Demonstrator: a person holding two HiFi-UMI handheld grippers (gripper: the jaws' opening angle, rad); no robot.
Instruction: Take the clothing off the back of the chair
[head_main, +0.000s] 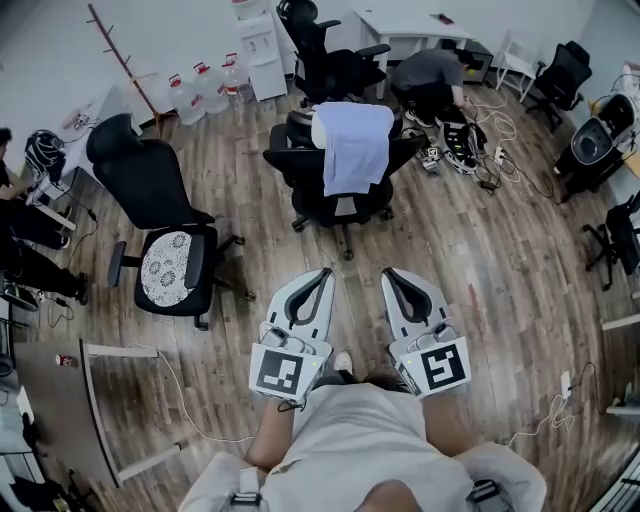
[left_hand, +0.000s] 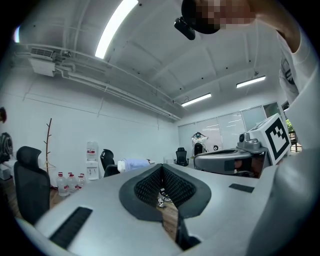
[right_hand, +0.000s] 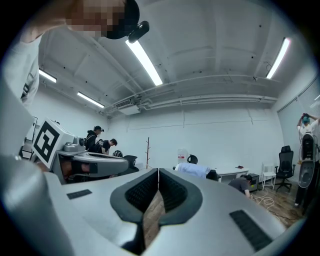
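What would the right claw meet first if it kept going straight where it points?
Probably the pale blue clothing draped over the black chair; only bare wood floor lies between. Depth is unclear.

Pale grey, black-padded — left hand-held gripper (head_main: 320, 274) and right hand-held gripper (head_main: 390, 274), marker cubes (head_main: 278, 372); light top (head_main: 360, 430), perhaps short-sleeved.

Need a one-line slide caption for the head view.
Left gripper and right gripper, both shut and empty, face a chair with a pale blue garment draped over its back.
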